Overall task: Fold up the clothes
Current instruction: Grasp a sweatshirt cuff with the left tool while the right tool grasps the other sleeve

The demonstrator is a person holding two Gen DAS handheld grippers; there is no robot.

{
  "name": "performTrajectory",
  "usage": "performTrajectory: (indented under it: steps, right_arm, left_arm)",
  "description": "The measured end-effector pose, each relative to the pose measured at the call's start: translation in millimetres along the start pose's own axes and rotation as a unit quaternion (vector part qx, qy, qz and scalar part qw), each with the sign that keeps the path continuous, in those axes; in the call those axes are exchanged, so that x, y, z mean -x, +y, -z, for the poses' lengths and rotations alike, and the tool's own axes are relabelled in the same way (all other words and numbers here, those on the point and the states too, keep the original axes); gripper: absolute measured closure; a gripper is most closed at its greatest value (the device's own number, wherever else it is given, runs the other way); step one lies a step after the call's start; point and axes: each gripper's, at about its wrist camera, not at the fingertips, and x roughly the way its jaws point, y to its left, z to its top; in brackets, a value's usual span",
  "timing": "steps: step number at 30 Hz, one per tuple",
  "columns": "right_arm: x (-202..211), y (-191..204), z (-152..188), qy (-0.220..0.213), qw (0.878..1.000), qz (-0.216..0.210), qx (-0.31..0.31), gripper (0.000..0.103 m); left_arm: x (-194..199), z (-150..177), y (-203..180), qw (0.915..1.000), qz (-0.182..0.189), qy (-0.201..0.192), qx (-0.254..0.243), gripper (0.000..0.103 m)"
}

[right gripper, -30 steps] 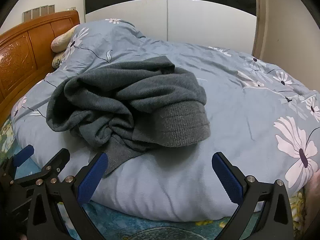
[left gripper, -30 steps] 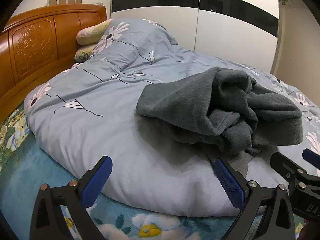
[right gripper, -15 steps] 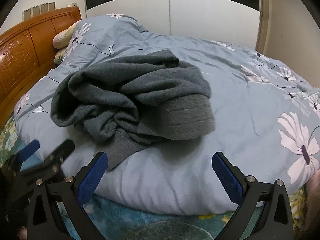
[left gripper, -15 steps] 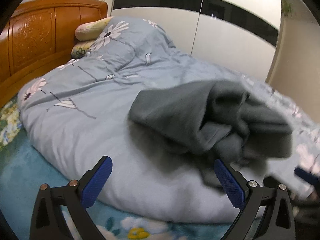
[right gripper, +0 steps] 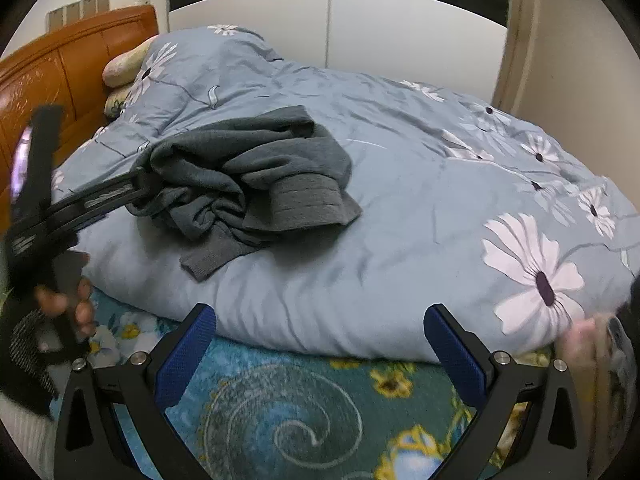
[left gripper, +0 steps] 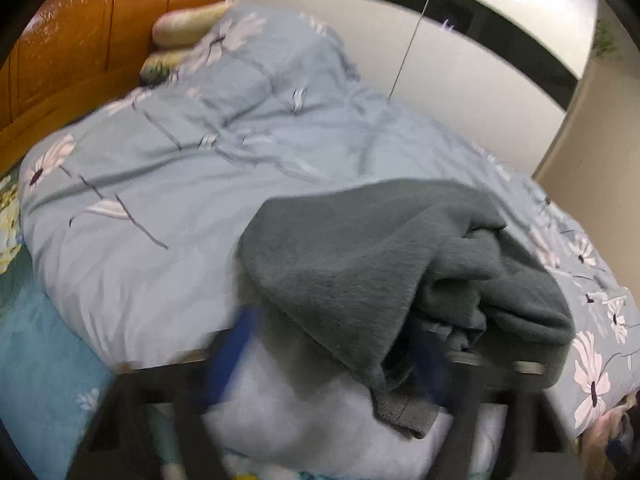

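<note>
Closing your left gripper [left gripper: 332, 356] on the sweater's [right gripper: 248, 176] near left edge, you keep the right gripper [right gripper: 320, 344] empty, wide open, farther away.

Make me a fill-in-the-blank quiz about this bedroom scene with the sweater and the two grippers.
1. The crumpled knitted sweater is ____ in colour.
2. It lies on a light blue quilt printed with white ____.
3. The right gripper, with blue pads, has its jaws ____.
4. The bed's carved headboard is made of ____.

Missing words: grey; flowers; open; wood
</note>
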Motion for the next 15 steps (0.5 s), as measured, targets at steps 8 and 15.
performTrajectory:
  steps: [8, 15]
  right_arm:
    - [54, -34, -13, -0.028, 1.000, 0.005, -0.012, 0.000]
    - [111, -54, 1, -0.033, 0.999, 0.009, -0.033, 0.000]
  left_arm:
    - [53, -17, -16, 0.9999, -0.004, -0.007, -0.007, 0.098]
    - [192, -43, -9, 0.9931, 0.034, -0.105, -0.040, 0.098]
